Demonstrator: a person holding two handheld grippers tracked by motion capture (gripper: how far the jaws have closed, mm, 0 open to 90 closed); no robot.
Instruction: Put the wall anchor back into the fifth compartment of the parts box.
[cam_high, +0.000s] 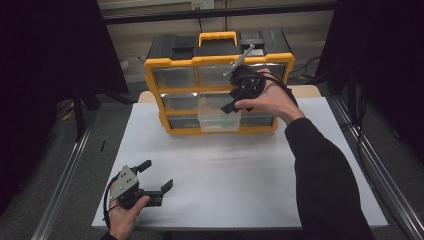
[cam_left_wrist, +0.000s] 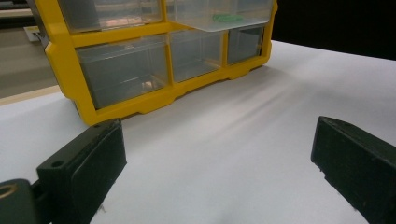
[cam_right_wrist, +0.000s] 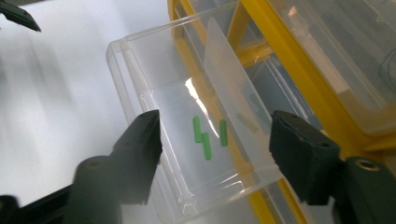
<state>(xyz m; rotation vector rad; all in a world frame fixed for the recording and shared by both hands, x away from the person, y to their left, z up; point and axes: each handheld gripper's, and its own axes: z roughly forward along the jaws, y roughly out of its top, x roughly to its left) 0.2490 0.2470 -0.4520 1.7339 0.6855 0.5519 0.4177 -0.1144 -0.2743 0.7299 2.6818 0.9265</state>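
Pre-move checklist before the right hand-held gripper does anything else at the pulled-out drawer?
1. Clear plastic drawer pulled out of the yellow-framed organizer box: ok, middle column, sticking forward.
2. Drawer contents: ok, three small green sticks lie flat on its floor.
3. Right hand-held gripper free: ok, jaws open above the drawer, nothing between the pads.
4. Left hand-held gripper out of the way: ok, open, low over the white tabletop, well apart from the box.
5. Drawer seated on its rails: cannot tell, the back of it is hidden.
6. Other drawers shut: ok on the ones visible in the high view.
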